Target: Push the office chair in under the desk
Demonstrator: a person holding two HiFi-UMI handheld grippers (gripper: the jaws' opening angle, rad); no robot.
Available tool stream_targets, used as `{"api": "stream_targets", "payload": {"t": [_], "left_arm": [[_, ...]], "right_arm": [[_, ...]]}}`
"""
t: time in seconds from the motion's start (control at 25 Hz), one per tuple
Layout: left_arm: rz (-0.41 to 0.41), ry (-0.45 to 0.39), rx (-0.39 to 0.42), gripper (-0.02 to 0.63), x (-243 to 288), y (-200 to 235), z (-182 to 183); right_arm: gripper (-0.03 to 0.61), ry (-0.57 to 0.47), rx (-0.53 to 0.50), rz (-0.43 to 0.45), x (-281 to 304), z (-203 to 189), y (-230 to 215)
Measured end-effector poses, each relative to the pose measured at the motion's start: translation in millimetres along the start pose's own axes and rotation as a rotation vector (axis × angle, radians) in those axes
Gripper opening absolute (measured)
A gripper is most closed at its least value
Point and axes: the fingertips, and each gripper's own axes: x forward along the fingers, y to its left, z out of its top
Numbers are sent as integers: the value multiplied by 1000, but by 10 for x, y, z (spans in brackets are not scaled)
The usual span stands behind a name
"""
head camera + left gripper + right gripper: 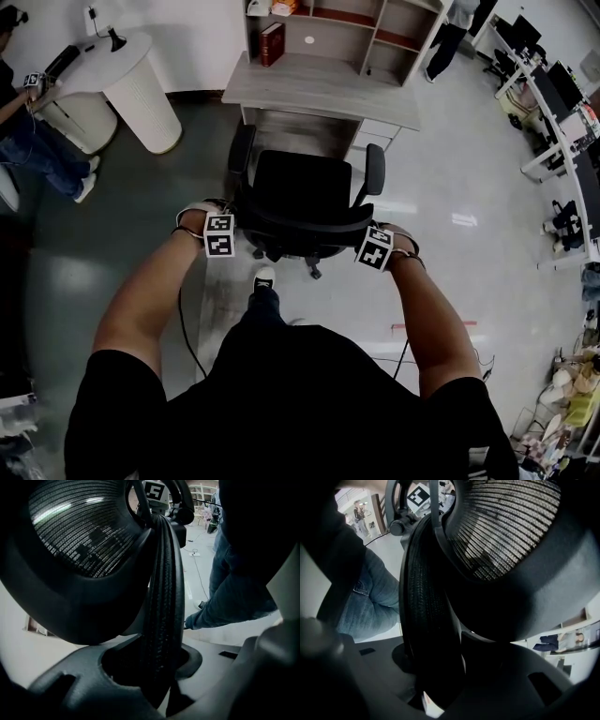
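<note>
The black office chair stands facing the grey desk, its seat just in front of the desk's edge. Both grippers hold the top of its backrest. My left gripper is shut on the backrest's left end; in the left gripper view the ribbed black rim runs down between the jaws, under the mesh headrest. My right gripper is shut on the right end, with the rim wedged between its jaws.
A white round bin-like stand sits left of the desk, and a person stands at the far left. The hutch above the desk holds a red book. Desks with monitors line the right. My shoe is behind the chair base.
</note>
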Motion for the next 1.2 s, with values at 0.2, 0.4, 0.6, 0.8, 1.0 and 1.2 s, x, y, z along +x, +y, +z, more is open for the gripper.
{"api": "stream_targets", "payload": {"t": [0.2,0.4,0.6,0.8,1.0,1.2], "left_arm": [[0,0,-3,117,-13,54,-39],[2,3,-7,114,-11,120,-116],[7,8,0,114,48,303,-234],[5,11,-1,114,91,476,-314],[4,5,5,114,143,683,-332],[10,4,14,114,237,937,-379]], "right_arm": [[189,-6,-8,3,-6,49,-78],[189,-9,-13,-2,7,132,-163],[189,-12,-8,-6,86,243,-318],[189,-17,-10,-8,132,331,-500],[189,-12,-4,7,155,361,-691],[189,-17,4,-6,218,405,-921]]}}
